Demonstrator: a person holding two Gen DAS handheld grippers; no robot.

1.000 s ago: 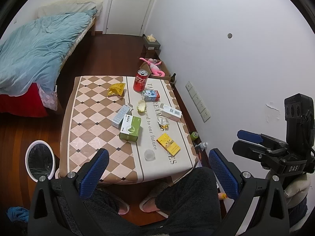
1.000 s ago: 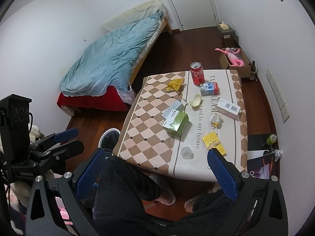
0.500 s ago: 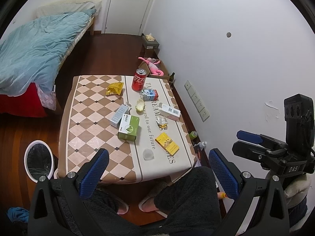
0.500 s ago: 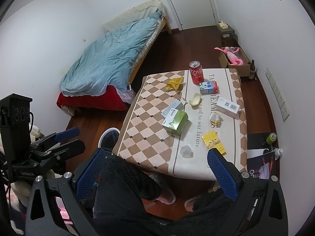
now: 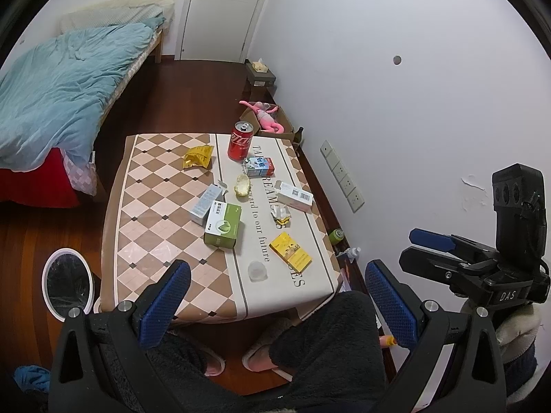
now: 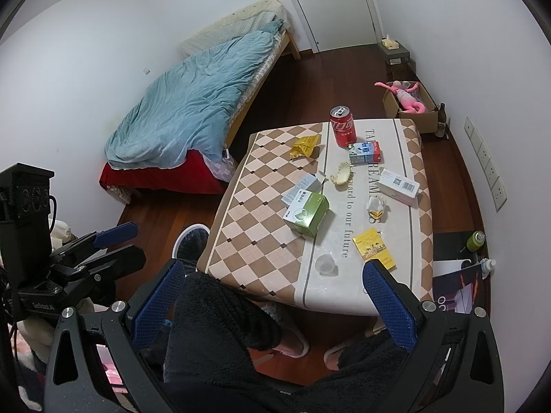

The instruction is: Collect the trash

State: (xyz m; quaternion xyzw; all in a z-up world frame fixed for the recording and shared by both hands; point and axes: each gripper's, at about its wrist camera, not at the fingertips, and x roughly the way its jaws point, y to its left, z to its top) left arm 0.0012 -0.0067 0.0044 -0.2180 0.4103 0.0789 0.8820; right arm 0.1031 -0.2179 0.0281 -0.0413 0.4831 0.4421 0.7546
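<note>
Blue pads line both tools we hold above our lap: the left tool [image 5: 275,304] and the right tool [image 6: 272,304] each have their fingers spread wide apart, gripping nothing, well short of the bench [image 5: 144,206].

The trash lies scattered on the bench's checked cloth. Nearest us sits a clear cup [image 5: 257,271], with a yellow pack [image 5: 290,252] just beyond it to the right. Further in stands a green box [image 5: 223,224], touching a pale blue box [image 5: 205,199] at its left. A crumpled wrapper [image 5: 281,214] lies to the right of the green box, and a white box [image 5: 294,196] sits past that near the bench's right edge. A peel [image 5: 242,186] rests mid-bench. Behind it lies a small carton [image 5: 259,167], with a yellow bag [image 5: 197,157] off to the left on the checks. A red can [image 5: 240,141] stands upright at the far end.

On the floor left of the bench we see a white bin [image 5: 67,284] with a dark liner. Against the right wall sit a green can [image 5: 335,235] and a small bottle [image 5: 351,252]. Beyond the bench, a cardboard box holds a pink toy [image 5: 265,117], and a bed [image 5: 58,86] with a blue quilt fills the far left.
</note>
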